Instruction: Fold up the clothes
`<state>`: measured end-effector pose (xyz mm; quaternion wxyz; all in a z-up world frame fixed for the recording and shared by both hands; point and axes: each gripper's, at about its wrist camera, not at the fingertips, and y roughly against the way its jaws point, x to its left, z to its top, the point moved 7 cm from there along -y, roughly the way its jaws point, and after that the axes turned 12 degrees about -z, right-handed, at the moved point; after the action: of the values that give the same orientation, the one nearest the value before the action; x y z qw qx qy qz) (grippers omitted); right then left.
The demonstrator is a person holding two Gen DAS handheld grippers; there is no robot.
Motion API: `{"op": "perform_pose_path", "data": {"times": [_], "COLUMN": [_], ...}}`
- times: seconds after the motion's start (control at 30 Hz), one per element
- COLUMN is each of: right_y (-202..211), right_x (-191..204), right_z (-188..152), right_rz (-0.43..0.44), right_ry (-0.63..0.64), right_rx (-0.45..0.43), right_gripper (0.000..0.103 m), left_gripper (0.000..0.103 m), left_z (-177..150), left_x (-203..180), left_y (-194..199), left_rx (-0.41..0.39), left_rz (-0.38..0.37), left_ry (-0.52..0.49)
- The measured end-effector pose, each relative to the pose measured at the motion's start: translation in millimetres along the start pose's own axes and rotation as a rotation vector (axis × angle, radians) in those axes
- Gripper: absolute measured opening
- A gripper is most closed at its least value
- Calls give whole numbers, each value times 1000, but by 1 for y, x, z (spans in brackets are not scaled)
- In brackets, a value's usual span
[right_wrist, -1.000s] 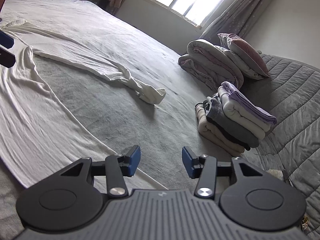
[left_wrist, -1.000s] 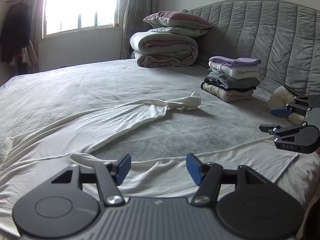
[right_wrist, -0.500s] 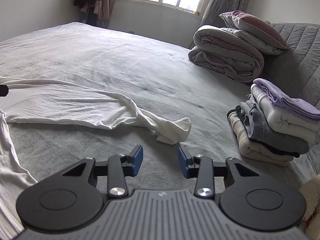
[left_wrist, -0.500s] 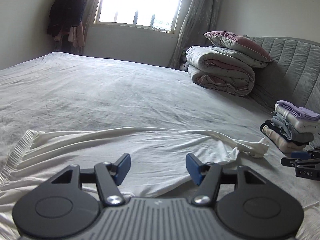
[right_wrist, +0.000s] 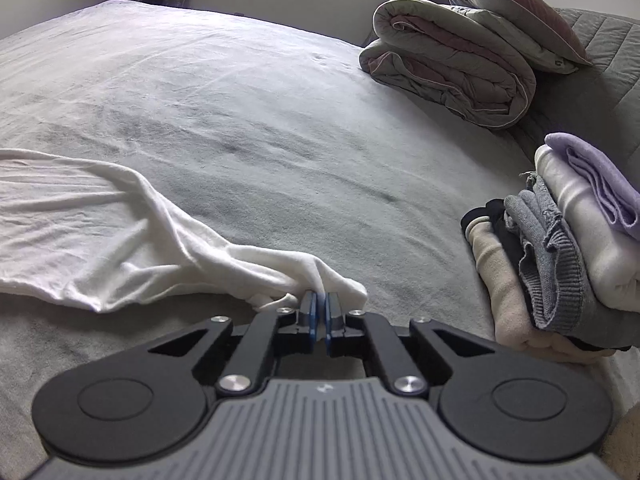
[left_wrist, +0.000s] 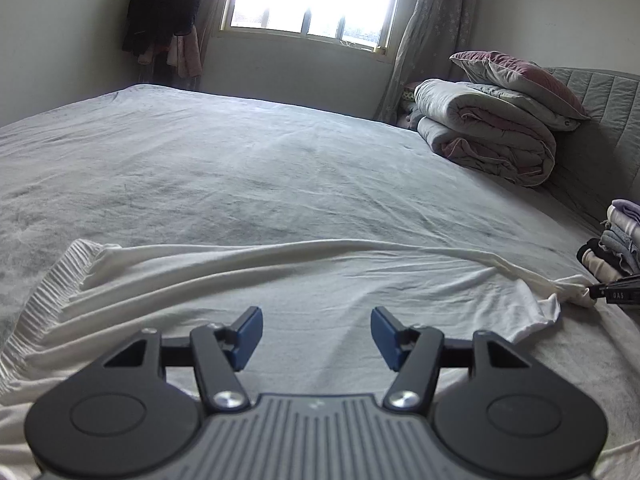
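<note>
**White sleeve is getting pinched, ready for a fold**

White cloth is lying spread out on the grey bed [left_wrist: 280,152]. It is a long white garment [left_wrist: 320,280], thin and soft, with lots of little wrinkles. One end has a stretchy, ribbed edge [left_wrist: 52,280], lying ahead of the left gripper and off to its left side. The other end is a bunched-up tip [right_wrist: 336,280], which looks like a sleeve end, but that is hard to tell for sure.

The right gripper [right_wrist: 320,310] is squeezing that tip. Its blue pads have just been closing, and now they are pressed together with a bit of the white cloth between them. Just to its right, a neat stack of folded clothes [right_wrist: 560,248] is sitting, close but not touching.

The left gripper [left_wrist: 316,334] is hanging over the wide middle part of the garment. Its jaws are standing partly open and nothing is in them.

This looks like the start of the folding: one end is being grabbed, and the other hand is not yet holding anything. Next, the right gripper probably needs to lift the tip and carry it back across the cloth. The left gripper may need to pinch or press the cloth so it is not sliding. A gentle pull is best, because thin cloth bunches up easily.
</note>
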<state>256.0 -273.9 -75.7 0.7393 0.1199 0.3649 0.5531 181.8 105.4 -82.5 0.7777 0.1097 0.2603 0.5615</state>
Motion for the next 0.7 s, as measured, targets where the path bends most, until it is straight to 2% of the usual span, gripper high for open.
{"op": "perform_pose_path", "data": {"times": [0.33, 0.37, 0.4, 0.43, 0.57, 0.67, 0.7], "right_y": [-44, -46, -46, -45, -37, -30, -28], "right_x": [-16, -17, -16, -16, -7, 1, 5], "right_z": [69, 72, 75, 77, 75, 69, 67], "right_rz": [-75, -78, -78, -77, -17, 29, 51], "right_ry": [-32, -40, -46, -51, -40, -47, -54], "right_rx": [67, 72, 75, 77, 94, 114, 126], "right_gripper": [2, 4, 13, 15, 18, 36, 36], "left_gripper": [62, 62, 62, 62, 62, 62, 62], "left_z": [-2, -3, -3, -3, -2, -1, -1], "left_x": [8, 8, 8, 9, 9, 10, 10], "left_y": [-3, -4, -4, -4, -4, -4, -3], "left_rx": [20, 22, 23, 25, 31, 30, 29], "left_rz": [14, 13, 11, 9, 5, 1, 0], "left_ry": [44, 48, 50, 50, 56, 70, 74]}}
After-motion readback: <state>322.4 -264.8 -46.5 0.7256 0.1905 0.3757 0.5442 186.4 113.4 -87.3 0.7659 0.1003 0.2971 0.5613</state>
